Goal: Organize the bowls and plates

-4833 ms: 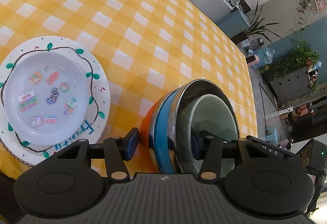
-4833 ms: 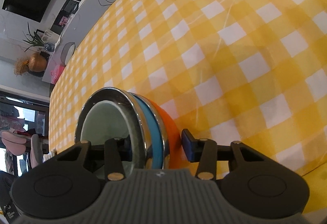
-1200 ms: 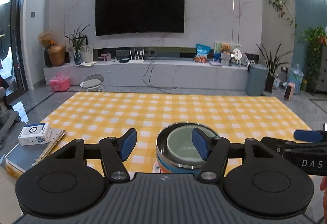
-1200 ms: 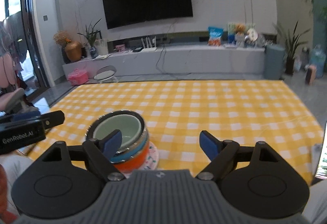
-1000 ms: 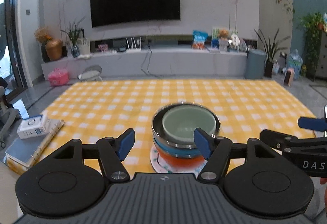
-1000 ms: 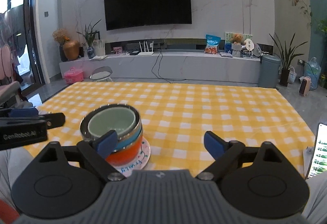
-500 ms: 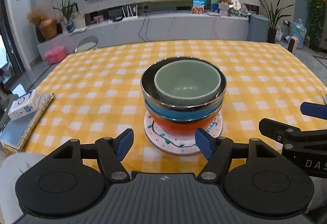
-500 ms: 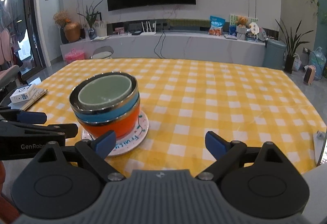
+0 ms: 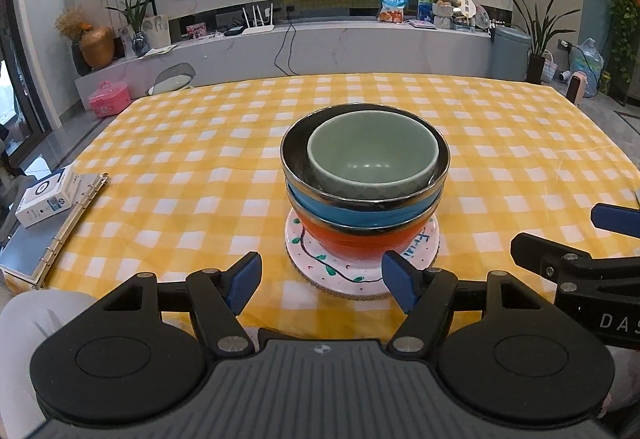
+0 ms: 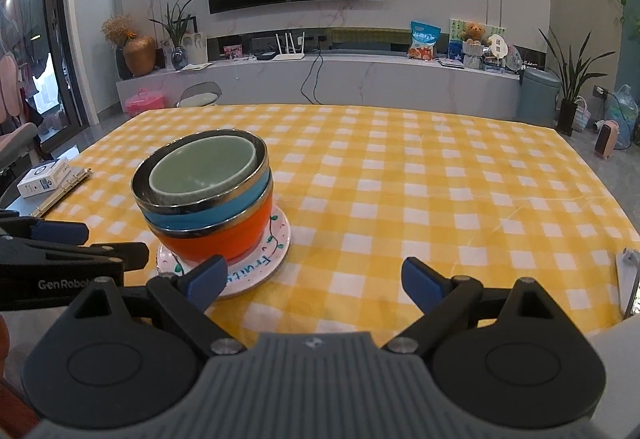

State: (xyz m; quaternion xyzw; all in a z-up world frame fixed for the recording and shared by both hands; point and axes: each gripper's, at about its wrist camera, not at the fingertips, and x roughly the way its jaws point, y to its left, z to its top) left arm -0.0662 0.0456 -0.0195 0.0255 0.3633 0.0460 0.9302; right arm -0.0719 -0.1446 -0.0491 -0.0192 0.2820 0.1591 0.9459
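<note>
Your left gripper (image 9: 322,281) and right gripper (image 10: 314,279) both gape, empty, near the stacked bowls (image 9: 363,183) on the plate (image 9: 340,277)

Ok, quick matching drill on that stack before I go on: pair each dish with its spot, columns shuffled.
Dishes:
1. green bowl
2. blue bowl
3. orange bowl
4. painted plate

Spots:
A. flat on the yellow checked tablecloth
B. sits on the plate
C. nested on top
D. between the steel-rimmed bowl and the orange one

Pairs: 1-C, 2-D, 3-B, 4-A
</note>
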